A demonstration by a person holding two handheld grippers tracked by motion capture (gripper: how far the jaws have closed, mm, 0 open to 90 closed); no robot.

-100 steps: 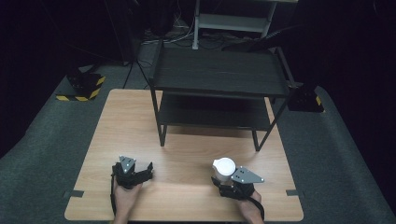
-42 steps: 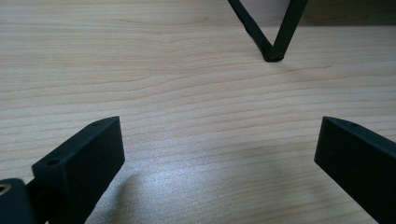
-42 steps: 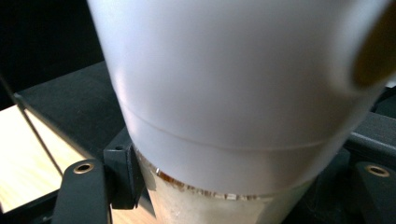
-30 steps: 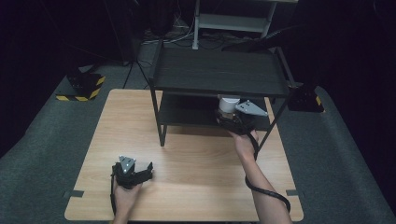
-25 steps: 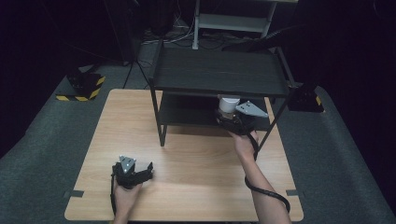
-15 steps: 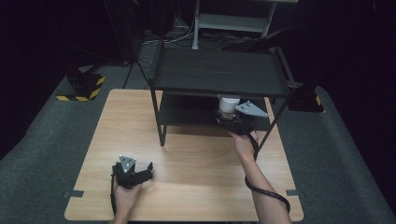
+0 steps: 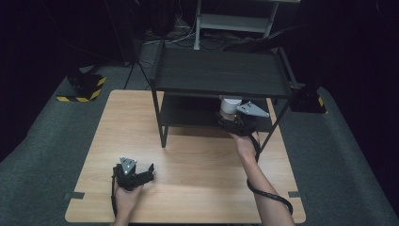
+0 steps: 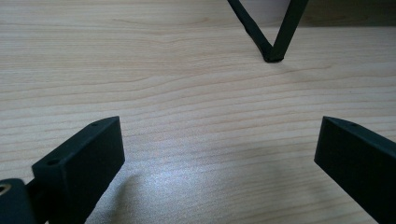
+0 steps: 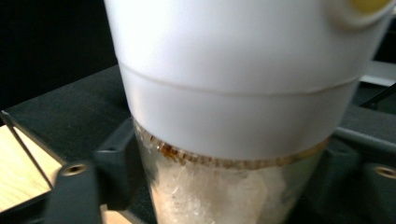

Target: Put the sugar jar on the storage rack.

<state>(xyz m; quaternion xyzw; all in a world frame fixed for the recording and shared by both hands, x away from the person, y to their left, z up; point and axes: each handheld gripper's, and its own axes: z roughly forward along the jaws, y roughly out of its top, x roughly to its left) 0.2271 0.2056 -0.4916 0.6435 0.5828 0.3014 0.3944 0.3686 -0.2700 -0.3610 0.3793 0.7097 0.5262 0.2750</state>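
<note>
Seen from above: right hand-held gripper (image 7: 230,117) reaching under the top of the black rack (image 7: 221,75), at its lower shelf (image 7: 188,113), jaws just eased apart around a white-topped cup (image 7: 230,104). In the right gripper view, cup (image 9: 233,102) upright between the jaws, clear base with a brown ring, over the shelf; contact with the pads impossible to tell. Left hand-held gripper (image 7: 134,172) resting on the desk (image 7: 197,165) in front of the rack, jaws spread wide, nothing between them.

Matt wood table (image 7: 188,197) (smooth).
</note>
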